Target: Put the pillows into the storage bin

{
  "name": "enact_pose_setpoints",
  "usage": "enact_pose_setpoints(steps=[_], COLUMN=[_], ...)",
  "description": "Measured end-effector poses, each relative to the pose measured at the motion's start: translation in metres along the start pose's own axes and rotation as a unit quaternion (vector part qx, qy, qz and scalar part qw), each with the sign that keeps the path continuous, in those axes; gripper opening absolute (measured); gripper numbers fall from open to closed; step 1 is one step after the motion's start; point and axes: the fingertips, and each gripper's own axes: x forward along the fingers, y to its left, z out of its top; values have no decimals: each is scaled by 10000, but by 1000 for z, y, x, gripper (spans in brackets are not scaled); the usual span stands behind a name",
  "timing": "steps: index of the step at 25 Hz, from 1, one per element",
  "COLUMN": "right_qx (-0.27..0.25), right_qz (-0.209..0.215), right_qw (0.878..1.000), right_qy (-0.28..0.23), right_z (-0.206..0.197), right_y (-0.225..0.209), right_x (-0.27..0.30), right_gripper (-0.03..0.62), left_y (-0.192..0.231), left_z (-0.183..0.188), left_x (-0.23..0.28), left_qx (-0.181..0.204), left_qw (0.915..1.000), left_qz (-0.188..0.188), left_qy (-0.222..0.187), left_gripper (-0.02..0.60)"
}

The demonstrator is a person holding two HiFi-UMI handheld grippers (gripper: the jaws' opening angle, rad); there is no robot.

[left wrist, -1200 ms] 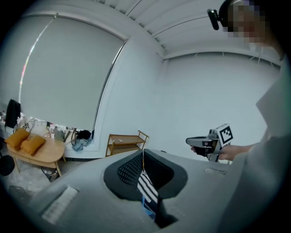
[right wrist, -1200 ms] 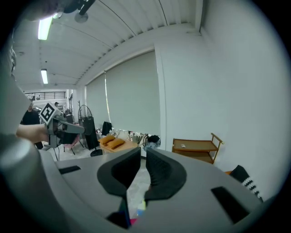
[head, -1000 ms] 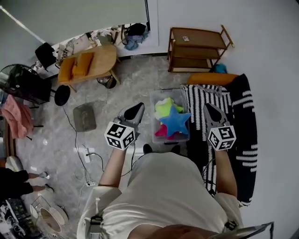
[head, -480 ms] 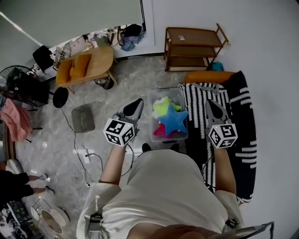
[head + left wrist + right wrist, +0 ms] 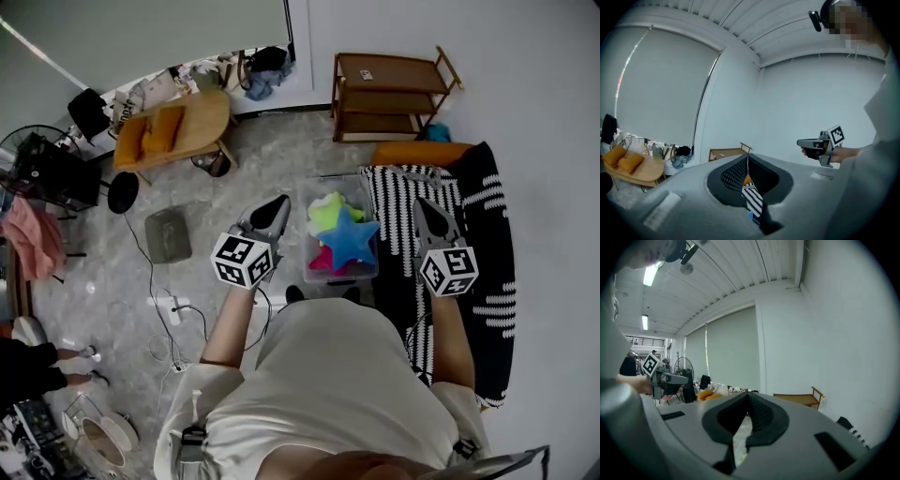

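Evidently soft and light, the blue star pillow [image 5: 349,239] topping the storage bin [image 5: 306,246] suits a pinch at one point; left gripper [image 5: 275,208] and right gripper [image 5: 424,208] sit closed, empty.

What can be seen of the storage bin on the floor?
The storage bin is a clear rectangular plastic tub with no lid on it. It stands upright on the grey floor just ahead of the person's feet, close beside a striped cover at its right in the head view. It holds a blue star pillow on top, a green pillow behind it and a pink pillow below.
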Motion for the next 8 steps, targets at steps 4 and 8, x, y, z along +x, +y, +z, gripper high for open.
enact_pose_setpoints(steps=[4,8], right_qx=[-10,-19], right_qz=[32,57], right_qw=[10000,10000], right_qy=[14,16], right_z=[0,1], right_y=[3,4], right_x=[2,3], right_gripper=[3,3], left_y=[1,-1], left_z=[-1,0], left_x=[1,3], left_qx=[-5,-6], left_qw=[10000,10000], left_qz=[-17,-56], left_qy=[4,-20], left_gripper=[17,17])
